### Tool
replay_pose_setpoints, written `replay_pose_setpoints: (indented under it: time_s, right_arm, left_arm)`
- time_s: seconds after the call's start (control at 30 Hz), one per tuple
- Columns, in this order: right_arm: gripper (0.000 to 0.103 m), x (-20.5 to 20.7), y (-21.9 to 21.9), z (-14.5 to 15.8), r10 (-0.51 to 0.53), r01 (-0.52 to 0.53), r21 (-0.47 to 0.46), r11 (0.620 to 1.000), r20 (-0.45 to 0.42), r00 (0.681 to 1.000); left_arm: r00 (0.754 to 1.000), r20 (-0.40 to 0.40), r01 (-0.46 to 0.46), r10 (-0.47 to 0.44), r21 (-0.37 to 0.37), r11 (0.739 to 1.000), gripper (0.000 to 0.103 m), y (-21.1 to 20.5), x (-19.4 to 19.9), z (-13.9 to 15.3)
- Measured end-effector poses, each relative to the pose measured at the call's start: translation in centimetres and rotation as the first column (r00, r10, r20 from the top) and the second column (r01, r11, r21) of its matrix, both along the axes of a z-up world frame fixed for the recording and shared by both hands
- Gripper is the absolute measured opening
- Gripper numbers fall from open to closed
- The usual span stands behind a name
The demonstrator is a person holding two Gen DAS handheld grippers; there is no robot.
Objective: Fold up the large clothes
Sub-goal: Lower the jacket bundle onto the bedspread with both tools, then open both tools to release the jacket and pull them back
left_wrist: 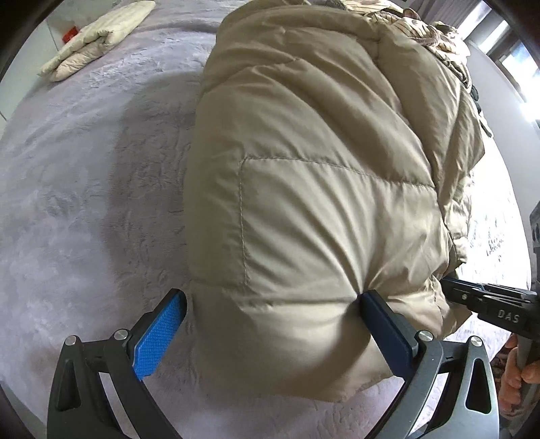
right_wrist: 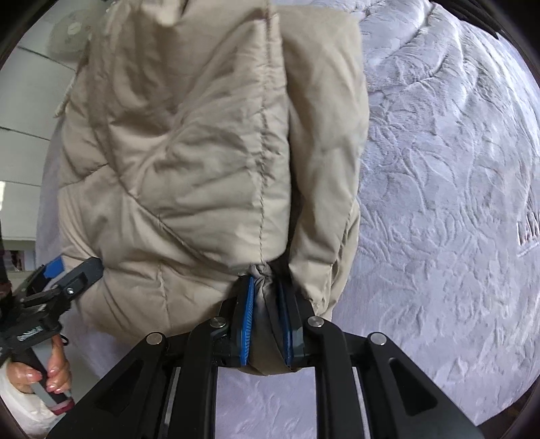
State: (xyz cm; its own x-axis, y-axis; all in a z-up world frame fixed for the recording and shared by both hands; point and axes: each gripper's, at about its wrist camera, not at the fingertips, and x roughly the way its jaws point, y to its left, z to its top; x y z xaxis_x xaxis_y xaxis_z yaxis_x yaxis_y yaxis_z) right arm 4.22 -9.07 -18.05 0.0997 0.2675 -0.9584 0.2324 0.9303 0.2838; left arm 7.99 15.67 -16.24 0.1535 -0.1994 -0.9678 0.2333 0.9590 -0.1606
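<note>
A puffy beige quilted jacket (left_wrist: 320, 152) lies folded lengthwise on the bed. My left gripper (left_wrist: 273, 304) is open wide over its near end. The dark right finger (left_wrist: 384, 320) dents the fabric, while the blue left pad (left_wrist: 162, 334) sits just beside the jacket's edge. My right gripper (right_wrist: 266, 304) is shut on a bunched fold at the jacket's (right_wrist: 189, 152) near hem and lifts it. That gripper shows in the left wrist view as the right gripper (left_wrist: 452, 287), at the jacket's right corner. The left gripper (right_wrist: 72, 266) appears at the left of the right wrist view.
The bed has a pale lilac plush cover (left_wrist: 84, 209) (right_wrist: 438, 169). A folded cream quilted garment (left_wrist: 98, 37) lies at the far left corner. Patterned clothes (left_wrist: 425, 30) are piled beyond the jacket. A person's hands (left_wrist: 516, 368) (right_wrist: 54, 375) hold the gripper handles.
</note>
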Motion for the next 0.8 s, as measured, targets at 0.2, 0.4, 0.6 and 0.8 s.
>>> replay_pose_setpoints:
  time_s: [0.2,0.4,0.6,0.8]
  right_arm:
    - [0.022,-1.0,-0.8,2.8,-0.014,0.014,0.009,1.000,-0.001,1.000]
    - [0.046,-2.7,-1.3,6.0,-0.023,0.023,0.001,1.000,0.037,0.999]
    - [0.050,-3.4,-0.3,7.1,-0.025,0.026,-0.020,0.999,0.039,0.999]
    - [0.058,-4.1,1.0,7.7,-0.051,0.054,-0.044,0.998,0.050,0.997]
  left_arm:
    - [1.000,-0.010,-0.026,0.026,-0.002,1.000,0.103,0.4,-1.0,1.7]
    - [1.000,0.001,0.022,-0.022,-0.011,1.000,0.103,1.0,-2.7,3.9]
    - [0.999,0.004,0.046,-0.046,-0.014,0.999,0.103,1.4,-2.7,5.2]
    - [0.994,0.031,0.106,-0.105,-0.024,0.994,0.103,1.1,-2.6,7.3]
